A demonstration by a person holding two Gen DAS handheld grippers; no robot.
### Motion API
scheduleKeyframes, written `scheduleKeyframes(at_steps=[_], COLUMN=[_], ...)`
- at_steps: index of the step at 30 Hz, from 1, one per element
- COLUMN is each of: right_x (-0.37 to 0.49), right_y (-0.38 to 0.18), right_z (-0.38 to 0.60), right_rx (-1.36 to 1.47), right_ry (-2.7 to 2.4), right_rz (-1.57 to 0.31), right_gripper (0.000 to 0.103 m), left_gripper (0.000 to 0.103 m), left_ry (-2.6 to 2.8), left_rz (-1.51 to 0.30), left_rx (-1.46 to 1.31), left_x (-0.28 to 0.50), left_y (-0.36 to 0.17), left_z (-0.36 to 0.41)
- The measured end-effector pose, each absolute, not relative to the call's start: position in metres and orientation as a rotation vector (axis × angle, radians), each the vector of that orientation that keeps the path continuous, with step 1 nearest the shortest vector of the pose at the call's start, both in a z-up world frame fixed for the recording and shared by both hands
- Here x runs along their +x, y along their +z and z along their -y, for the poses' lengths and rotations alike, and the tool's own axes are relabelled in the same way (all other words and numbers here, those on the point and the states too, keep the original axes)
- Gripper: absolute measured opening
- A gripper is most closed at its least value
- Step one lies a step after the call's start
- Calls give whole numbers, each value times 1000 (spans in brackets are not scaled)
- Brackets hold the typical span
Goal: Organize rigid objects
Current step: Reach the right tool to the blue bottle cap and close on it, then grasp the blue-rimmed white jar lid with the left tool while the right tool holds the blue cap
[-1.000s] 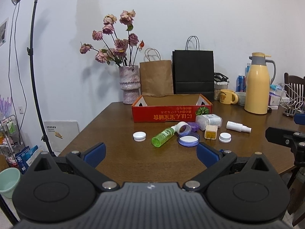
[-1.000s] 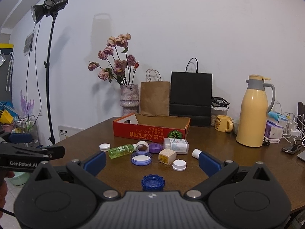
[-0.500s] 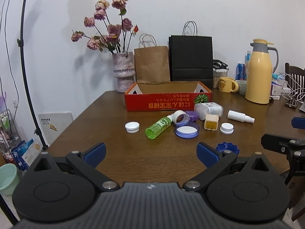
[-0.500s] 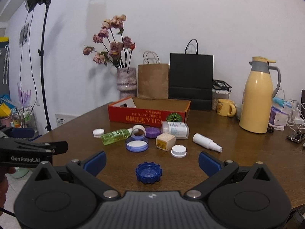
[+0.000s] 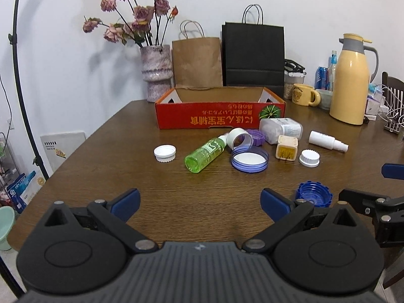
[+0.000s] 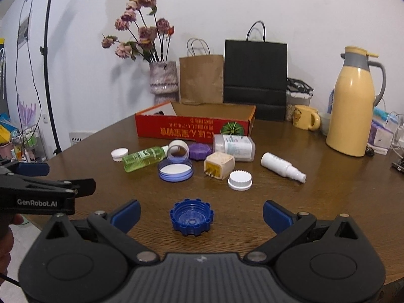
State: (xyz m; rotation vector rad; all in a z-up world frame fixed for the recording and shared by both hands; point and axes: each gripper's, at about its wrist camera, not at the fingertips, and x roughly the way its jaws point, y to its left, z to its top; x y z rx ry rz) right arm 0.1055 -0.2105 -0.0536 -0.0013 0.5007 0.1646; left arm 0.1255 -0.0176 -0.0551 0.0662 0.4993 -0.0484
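A red cardboard box (image 5: 219, 118) (image 6: 194, 126) stands open on the brown table (image 5: 113, 166). In front of it lie a green bottle (image 5: 204, 154) (image 6: 144, 158), a white cap (image 5: 164, 153), a wide blue lid (image 5: 250, 161) (image 6: 176, 170), a purple lid (image 6: 200, 150), a clear jar (image 6: 233, 147), a beige plug (image 6: 219, 168), a white ribbed cap (image 6: 240, 179) and a white spray bottle (image 6: 282, 168). A dark blue cap (image 6: 191, 216) (image 5: 313, 197) lies just ahead of my right gripper (image 6: 200, 213), between its fingers. My left gripper (image 5: 200, 200) is open and empty over the near table.
Behind the box stand a vase of dried roses (image 5: 156, 72), a brown paper bag (image 5: 197, 61) and a black bag (image 5: 253, 55). A yellow thermos (image 5: 351, 80), a mug (image 5: 303, 98) and cans sit at the right. A light stand (image 5: 22, 88) rises left.
Both grippers have moved forward and tilted down towards the table. The dark blue cap now sits between the right gripper's open fingers.
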Motion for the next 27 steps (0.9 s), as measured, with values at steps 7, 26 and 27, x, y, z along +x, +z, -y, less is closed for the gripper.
scheduleKeyframes(at_steps=[7, 26, 27], right_x=[132, 184, 185], right_y=[-68, -100, -99], right_z=[206, 198, 199], right_rx=[-6, -36, -36], right_ry=[175, 251, 259], right_rz=[-554, -656, -654], right_gripper=[103, 52, 52], left_gripper=[103, 103, 103], left_ry=[-45, -45, -45], left_rz=[-535, -593, -594], left_rx=[63, 57, 58], left_x=[149, 199, 201], left_y=[-66, -82, -82], left_z=[17, 26, 27])
